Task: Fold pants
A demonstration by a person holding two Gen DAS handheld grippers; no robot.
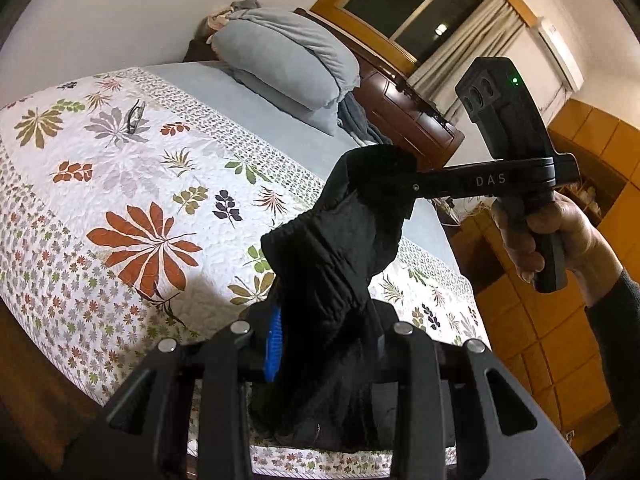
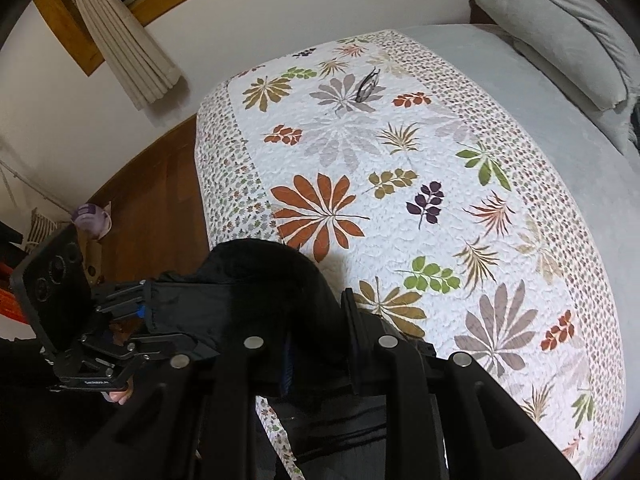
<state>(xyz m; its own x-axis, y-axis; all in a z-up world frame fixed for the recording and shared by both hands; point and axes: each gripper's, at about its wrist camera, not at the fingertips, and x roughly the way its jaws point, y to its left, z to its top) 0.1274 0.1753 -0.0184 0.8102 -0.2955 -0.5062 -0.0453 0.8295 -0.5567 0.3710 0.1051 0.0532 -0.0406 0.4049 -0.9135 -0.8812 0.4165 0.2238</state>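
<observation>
The black pants point(image 1: 332, 248) hang in the air above the near corner of the bed, stretched by their gathered waistband between both grippers. In the left wrist view my left gripper point(image 1: 324, 320) is shut on one end of the waistband. Its blue pad point(image 1: 274, 344) shows beside the cloth, and the other finger is hidden by fabric. My right gripper point(image 1: 400, 176), held by a hand, is shut on the other end, higher and to the right. In the right wrist view the pants point(image 2: 248, 280) bunch between my right gripper point(image 2: 316, 332) and my left gripper point(image 2: 150, 308).
A floral quilt point(image 2: 400, 184) covers the bed, with a pair of glasses point(image 2: 368, 82) lying near its far side. Grey pillows point(image 1: 288, 60) lie at the head. A dark wooden dresser point(image 1: 404, 108), a curtain point(image 2: 128, 40) and a wooden floor point(image 2: 160, 184) surround the bed.
</observation>
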